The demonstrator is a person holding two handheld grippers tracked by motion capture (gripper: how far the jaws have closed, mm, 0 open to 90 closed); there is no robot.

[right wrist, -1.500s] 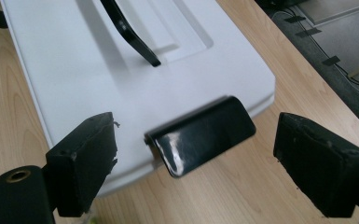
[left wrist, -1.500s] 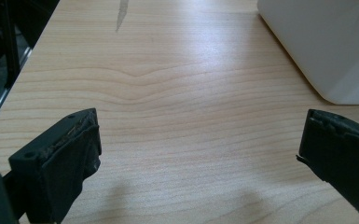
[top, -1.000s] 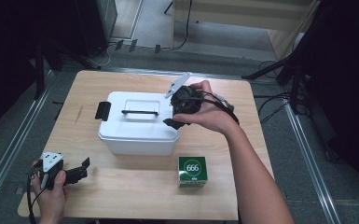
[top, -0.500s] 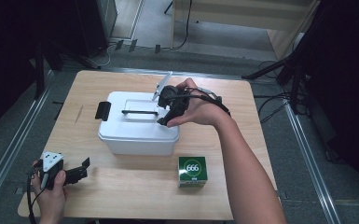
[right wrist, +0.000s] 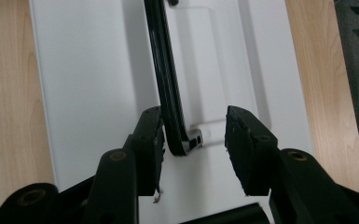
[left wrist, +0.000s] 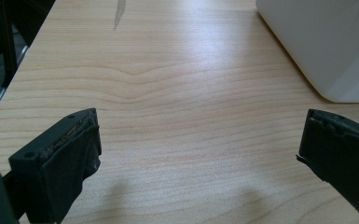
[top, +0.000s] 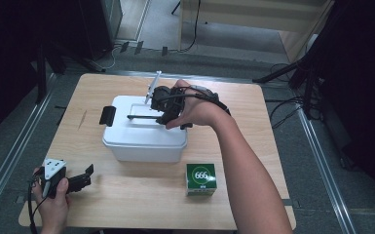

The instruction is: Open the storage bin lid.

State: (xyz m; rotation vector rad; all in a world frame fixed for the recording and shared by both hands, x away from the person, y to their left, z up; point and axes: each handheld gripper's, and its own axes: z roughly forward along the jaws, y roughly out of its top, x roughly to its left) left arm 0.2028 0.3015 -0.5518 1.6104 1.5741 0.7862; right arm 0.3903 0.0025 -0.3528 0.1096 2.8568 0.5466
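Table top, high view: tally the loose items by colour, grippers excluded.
White: 1, the lidded box with its black handle
Green: 1, the small carton
Total: 2

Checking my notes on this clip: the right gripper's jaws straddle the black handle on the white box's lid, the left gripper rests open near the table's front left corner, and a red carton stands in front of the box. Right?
Not quite: the carton is green, not red, as the high view shows. The rest holds: the right gripper straddles the black handle on the white box, and the left gripper rests open.
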